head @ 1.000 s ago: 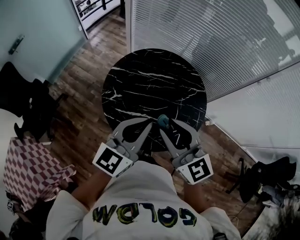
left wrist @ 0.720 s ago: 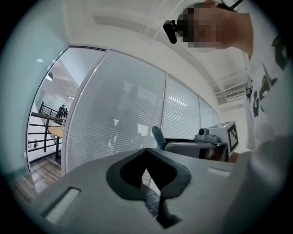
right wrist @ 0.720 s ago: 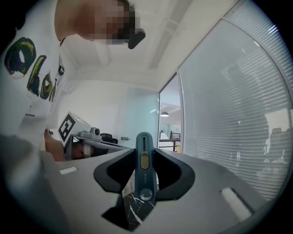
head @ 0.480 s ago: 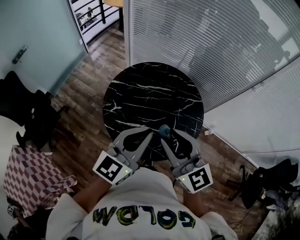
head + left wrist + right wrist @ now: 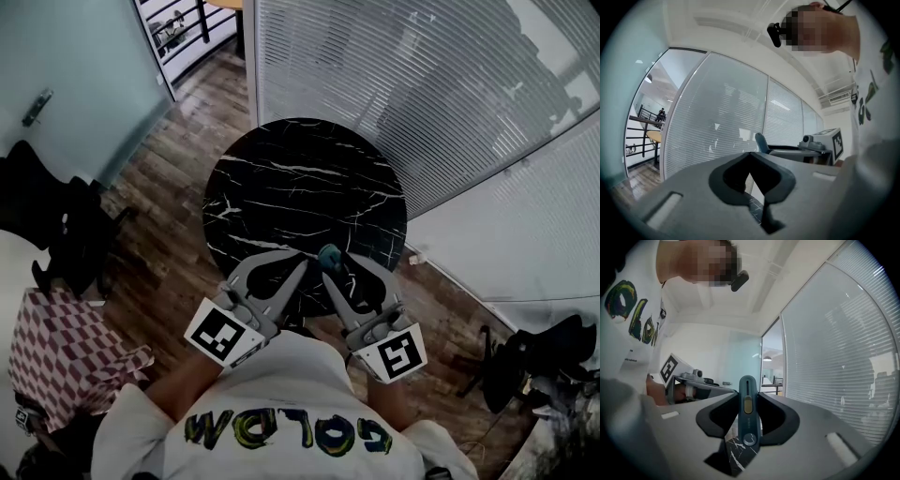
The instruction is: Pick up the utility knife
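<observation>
Nothing much shifted: right gripper (image 5: 749, 425) jaws clamp utility knife (image 5: 748, 404) mid-handle above tabletop (image 5: 300, 187); likely light, stiff, slick. Left gripper (image 5: 752, 180) jaws closed, empty.

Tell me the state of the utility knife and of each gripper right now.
Utility knife: clamped upright between the right gripper's jaws, held above the table.
Right gripper: jaws shut on the utility knife.
Left gripper: jaws shut, nothing between them.
</observation>
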`<state>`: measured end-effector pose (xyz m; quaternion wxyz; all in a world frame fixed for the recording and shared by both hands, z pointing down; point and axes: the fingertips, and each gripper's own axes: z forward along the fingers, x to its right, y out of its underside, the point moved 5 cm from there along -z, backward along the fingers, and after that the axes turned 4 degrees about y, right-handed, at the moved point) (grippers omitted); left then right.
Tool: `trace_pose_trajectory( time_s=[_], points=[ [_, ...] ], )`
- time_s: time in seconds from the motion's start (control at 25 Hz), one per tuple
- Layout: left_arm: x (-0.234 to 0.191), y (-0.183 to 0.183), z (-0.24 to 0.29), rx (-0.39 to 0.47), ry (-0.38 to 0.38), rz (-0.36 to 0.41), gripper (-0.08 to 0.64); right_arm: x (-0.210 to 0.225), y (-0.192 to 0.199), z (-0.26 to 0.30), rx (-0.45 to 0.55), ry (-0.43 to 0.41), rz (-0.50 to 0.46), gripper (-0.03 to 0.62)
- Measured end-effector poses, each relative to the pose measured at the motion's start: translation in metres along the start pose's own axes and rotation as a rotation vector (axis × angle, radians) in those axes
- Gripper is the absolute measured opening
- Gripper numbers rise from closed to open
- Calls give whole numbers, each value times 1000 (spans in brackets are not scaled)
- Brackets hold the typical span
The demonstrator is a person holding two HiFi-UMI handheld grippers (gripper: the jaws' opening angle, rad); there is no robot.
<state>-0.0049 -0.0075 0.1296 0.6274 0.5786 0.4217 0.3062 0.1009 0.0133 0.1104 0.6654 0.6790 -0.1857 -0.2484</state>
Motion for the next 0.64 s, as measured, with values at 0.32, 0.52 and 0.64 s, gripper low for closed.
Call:
trace_pose_trajectory(
  time_s=[0.32, 0.52, 0.64],
  points=[
    [-2, 6, 3, -6, -7, -14, 2, 3, 2, 0, 5, -1, -1, 132],
    [-2, 3, 4, 10, -8, -7, 2, 3, 5, 1, -10, -4, -3, 132],
    [-4, 6, 5, -4, -5, -5, 2, 4, 6, 3, -12, -1, -4, 132]
  ],
)
